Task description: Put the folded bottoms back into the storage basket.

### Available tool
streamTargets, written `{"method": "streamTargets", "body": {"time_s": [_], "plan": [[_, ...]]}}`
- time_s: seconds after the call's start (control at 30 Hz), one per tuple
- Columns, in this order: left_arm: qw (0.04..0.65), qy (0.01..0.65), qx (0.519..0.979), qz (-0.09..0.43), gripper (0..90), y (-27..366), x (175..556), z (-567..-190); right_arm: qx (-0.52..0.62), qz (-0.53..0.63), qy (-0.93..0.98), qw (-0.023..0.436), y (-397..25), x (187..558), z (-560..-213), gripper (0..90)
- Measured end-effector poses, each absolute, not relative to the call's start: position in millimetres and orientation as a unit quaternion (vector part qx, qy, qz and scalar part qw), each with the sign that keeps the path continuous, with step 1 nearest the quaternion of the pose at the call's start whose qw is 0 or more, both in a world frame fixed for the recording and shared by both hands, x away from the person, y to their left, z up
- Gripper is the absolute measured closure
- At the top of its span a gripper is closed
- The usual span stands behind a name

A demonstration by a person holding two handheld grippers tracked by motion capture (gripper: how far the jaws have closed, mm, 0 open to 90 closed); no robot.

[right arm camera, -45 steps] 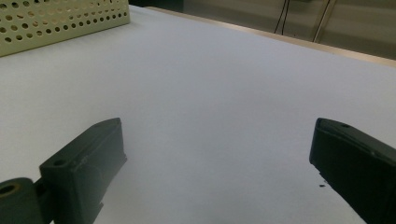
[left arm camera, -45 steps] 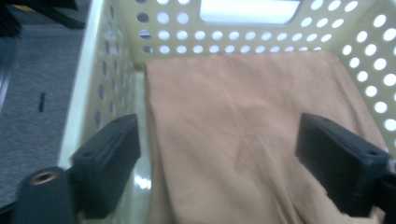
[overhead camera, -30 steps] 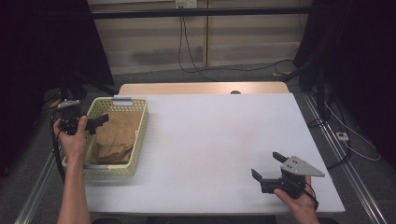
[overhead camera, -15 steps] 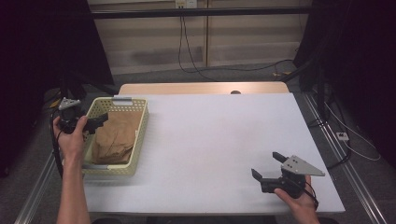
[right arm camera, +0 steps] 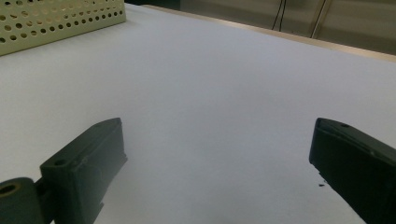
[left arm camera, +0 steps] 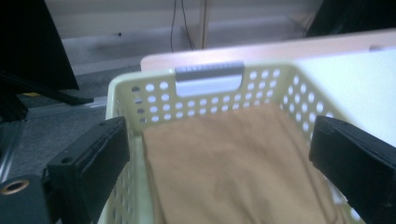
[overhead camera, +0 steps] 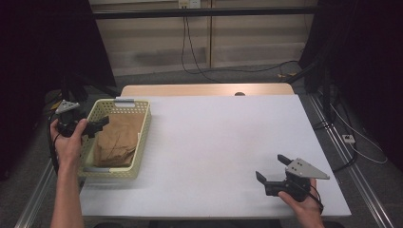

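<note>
Basket [overhead camera: 140, 130]: a pale yellow box with lots of little holes, on the left side of the table [overhead camera: 223, 142], near the left edge
Basket handle [left arm camera: 209, 78]: a grey bar on the far wall, seen in the left gripper view
Cloth [overhead camera: 119, 140]: brown and folded, lying flat inside the basket; it covers most of the bottom
Cloth up close [left arm camera: 238, 168]: smooth with a few soft wrinkles, its far edge just short of the far wall with the holes
Left gripper [overhead camera: 97, 124]: held in the left hand [overhead camera: 69, 142], above the left wall of the basket, pointing over the cloth
Left jaws: wide apart with nothing between them; in the left gripper view one black jaw stands at each side and the cloth shows in the gap; they do not touch the cloth
Right gripper [overhead camera: 272, 170]: held in the right hand [overhead camera: 304, 206], near the front right corner of the table, well apart from the basket
Right jaws: wide apart too, holding nothing; the right gripper view shows bare white table [right arm camera: 224, 102] between them
Basket from the right [right arm camera: 56, 18]: one wall with holes, far off at the top left of the right gripper view
Table: white on top, with a strip of light wood along the far edge
</note>
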State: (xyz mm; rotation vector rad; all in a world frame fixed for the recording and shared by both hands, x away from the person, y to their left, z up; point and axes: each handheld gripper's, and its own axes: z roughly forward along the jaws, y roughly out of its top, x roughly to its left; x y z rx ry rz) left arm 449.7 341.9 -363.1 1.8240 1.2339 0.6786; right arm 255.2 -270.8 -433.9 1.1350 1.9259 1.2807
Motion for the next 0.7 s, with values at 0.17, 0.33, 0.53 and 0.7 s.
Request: {"method": "streamTargets", "body": {"time_s": [0.17,0.33,0.53,0.7], "plan": [[0.392,0.451,0.748,0.288,6.9,329.9,445.2,-362.3,0.429,0.473,0.716,0.283,-272.3,255.4,-434.2,3.4],[0.390,0.437,0.752,0.302,6.7,322.4,435.2,-356.9,0.430,0.472,0.715,0.284,-272.3,254.2,-434.2,3.5],[0.425,0.449,0.729,0.294,7.5,327.9,414.6,-348.3,0.431,0.474,0.714,0.284,-273.1,252.4,-433.6,3.5],[0.429,0.443,0.732,0.290,7.5,330.4,400.8,-350.2,0.431,0.475,0.713,0.284,-273.5,252.7,-433.4,3.4]]}}
